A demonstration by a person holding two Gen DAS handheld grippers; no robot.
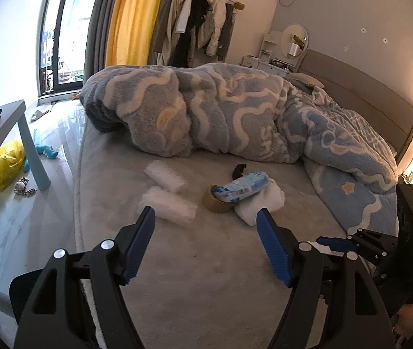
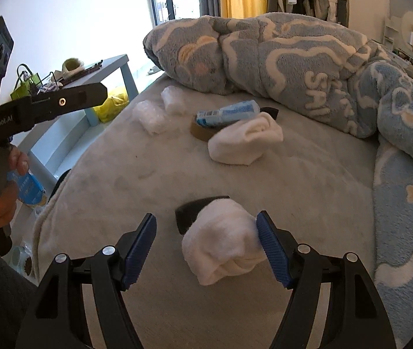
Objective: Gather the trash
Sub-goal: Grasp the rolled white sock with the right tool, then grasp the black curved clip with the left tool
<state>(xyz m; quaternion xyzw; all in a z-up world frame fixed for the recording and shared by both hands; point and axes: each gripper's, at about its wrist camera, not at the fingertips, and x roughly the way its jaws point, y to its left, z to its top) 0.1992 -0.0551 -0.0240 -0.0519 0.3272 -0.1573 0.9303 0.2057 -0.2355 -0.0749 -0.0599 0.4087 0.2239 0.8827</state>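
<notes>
On the grey bed sheet (image 1: 192,276) lie two white bubble-wrap bundles (image 1: 168,205) (image 1: 164,174), a brown tape roll (image 1: 216,202), a blue wet-wipe pack (image 1: 240,187) resting on it, and a rolled white sock (image 1: 260,205). My left gripper (image 1: 206,218) is open and empty, hovering short of these. My right gripper (image 2: 206,224) is open; a second rolled white sock (image 2: 224,241) touches its right finger (image 2: 270,247), lying over a small black object (image 2: 192,208). The same sock (image 2: 245,139), pack (image 2: 225,113), tape (image 2: 202,132) and bubble wrap (image 2: 151,117) show farther off in the right wrist view.
A blue-and-white patterned duvet (image 1: 235,110) is heaped across the far and right side of the bed. A pale blue side table (image 1: 5,133) stands left of the bed, with a yellow bag (image 1: 5,164) beneath it. Clothes hang on a rack (image 1: 197,17) behind.
</notes>
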